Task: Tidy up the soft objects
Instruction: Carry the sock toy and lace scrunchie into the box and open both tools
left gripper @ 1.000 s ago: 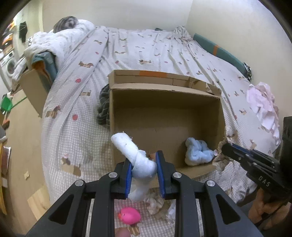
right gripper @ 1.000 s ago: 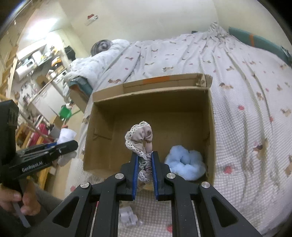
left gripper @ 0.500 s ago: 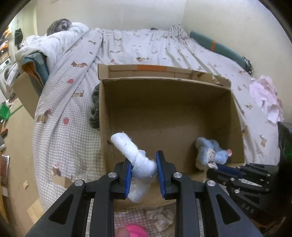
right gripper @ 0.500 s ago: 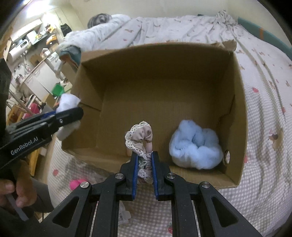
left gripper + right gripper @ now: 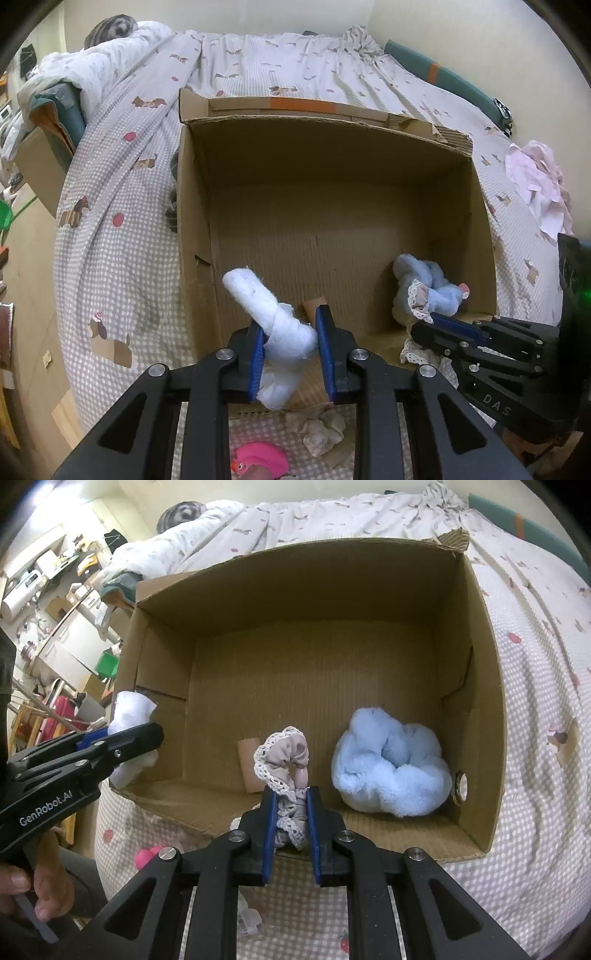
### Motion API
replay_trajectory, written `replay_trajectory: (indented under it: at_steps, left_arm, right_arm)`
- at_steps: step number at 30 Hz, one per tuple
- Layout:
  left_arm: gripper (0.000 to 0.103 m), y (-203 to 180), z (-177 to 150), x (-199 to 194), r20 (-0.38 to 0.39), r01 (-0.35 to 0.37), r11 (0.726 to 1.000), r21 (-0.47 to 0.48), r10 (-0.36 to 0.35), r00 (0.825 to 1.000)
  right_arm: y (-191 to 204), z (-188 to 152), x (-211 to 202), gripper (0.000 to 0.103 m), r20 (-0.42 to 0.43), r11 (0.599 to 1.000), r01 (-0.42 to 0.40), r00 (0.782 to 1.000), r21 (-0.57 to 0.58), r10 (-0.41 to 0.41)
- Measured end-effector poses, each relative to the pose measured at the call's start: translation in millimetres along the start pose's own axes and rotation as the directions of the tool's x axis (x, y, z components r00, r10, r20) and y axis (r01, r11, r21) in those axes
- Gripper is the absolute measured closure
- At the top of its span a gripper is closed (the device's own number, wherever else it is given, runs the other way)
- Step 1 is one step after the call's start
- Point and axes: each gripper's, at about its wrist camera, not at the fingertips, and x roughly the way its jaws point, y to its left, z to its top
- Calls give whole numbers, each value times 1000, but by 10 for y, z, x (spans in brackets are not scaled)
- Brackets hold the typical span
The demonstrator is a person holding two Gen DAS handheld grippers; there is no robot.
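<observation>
An open cardboard box (image 5: 192,206) (image 5: 476,701) sits on the bed. A fluffy light blue soft thing (image 5: 391,771) (image 5: 436,291) lies in its near right corner. My left gripper (image 5: 290,338) is shut on a rolled white cloth (image 5: 269,310) over the box's near left corner; from the right wrist view that gripper (image 5: 147,734) and the white cloth (image 5: 129,712) show at the box's left wall. My right gripper (image 5: 291,808) is shut on a beige lace-trimmed scrunchie (image 5: 284,760) above the near wall, and it (image 5: 424,325) shows by the blue thing.
A pink toy (image 5: 262,459) and crumpled beige paper (image 5: 321,430) lie on the checked bedspread (image 5: 110,258) in front of the box. Pink cloth (image 5: 535,184) lies at the bed's right. A hand (image 5: 33,890) holds the left gripper's handle. Cluttered shelves (image 5: 48,590) stand left.
Both grippers have sunk and tipped toward the box, so its inside now fills the views. The white cloth and scrunchie stayed clamped.
</observation>
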Motion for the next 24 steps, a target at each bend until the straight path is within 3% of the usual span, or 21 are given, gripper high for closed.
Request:
replay_trajectory:
  at_steps: [6,11,15,17,18,19,24]
  left_arm:
    - [76,-20,-9,24,-13,-4,1000,6,4,1000]
    - [50,-59,1,-9,-9,14,1000,22,-14,1000]
    - [41,-45,11,-33,-5,12,1000,13,-12,1000]
    - [29,-30,16,-40,-4,10,1000,4,-10,1000]
    - [29,-28,16,-45,-2,8,1000,1,-8,1000]
    - [28,-36,17,-44,-4,6,1000,5,-6,1000]
    - [19,-99,3,-51,3,-30,999,43,30,1000]
  right_arm:
    - [-18,4,-18,87,5,1000,2,1000,2,-2]
    - [-51,0,-29,81,5,1000,11,1000,10,-11]
    - [-54,4,-70,79,20,1000,19,1000,8,-19]
    - [-71,13,-86,65,28,1000,19,999,22,-19]
    - [-89,21,-94,41,35,999,13,999,36,-15]
    - [-117,22,-117,25,49,998,1,999,57,-4]
    - [-200,46,-183,24,79,994,-19,997,104,11]
